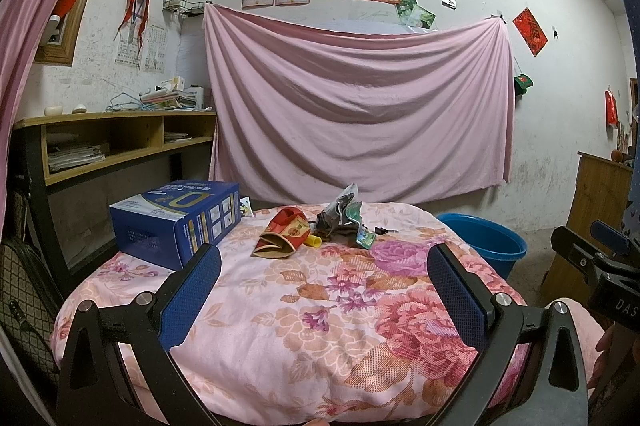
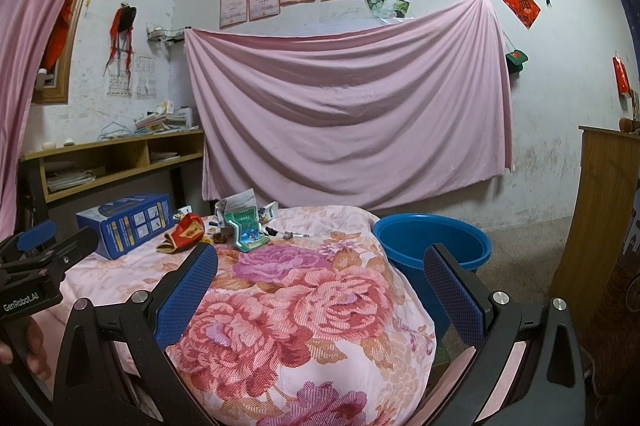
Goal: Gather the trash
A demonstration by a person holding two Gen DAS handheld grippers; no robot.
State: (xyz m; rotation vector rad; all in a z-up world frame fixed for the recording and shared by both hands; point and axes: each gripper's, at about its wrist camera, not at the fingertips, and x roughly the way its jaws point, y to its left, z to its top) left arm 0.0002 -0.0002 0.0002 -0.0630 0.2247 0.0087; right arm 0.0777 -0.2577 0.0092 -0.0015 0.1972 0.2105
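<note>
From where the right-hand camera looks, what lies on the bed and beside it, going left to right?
Blue box → red and gold packet → green wrapper → small dark bits → blue bucket on the floor past the floral quilt. Both grippers, left and right, are open and empty.

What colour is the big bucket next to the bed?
The bucket is blue, seen best in the right wrist view.
</note>
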